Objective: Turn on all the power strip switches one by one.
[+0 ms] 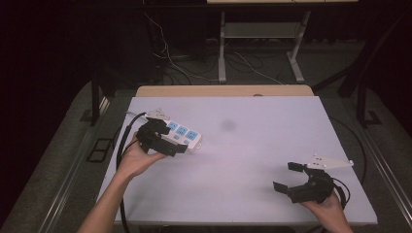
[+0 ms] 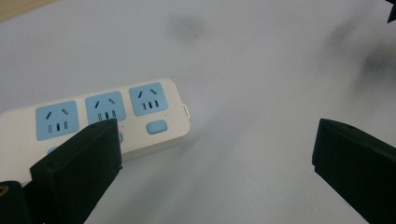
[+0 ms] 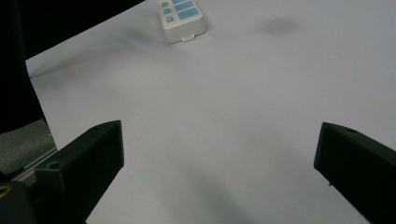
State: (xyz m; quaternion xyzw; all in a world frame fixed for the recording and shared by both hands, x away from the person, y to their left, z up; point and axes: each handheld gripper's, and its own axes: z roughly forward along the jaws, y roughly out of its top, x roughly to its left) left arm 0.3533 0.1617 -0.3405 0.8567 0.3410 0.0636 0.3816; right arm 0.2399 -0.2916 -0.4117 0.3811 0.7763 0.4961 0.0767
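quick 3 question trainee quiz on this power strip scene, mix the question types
1. True or false: the left tool has its jaws shut on the power strip.
2. How many blue sockets show on the power strip in the left gripper view? A) two B) three C) five
3. Fill in: the right tool is held wide ____ above the table.

Key: 1 false, the jaws are open with one over the strip; 2 B; 3 open.

A lab — dark curtains, floor cables (image 1: 194,68).

High view overhead; gripper views low, perhaps sharing power strip (image 1: 182,134).
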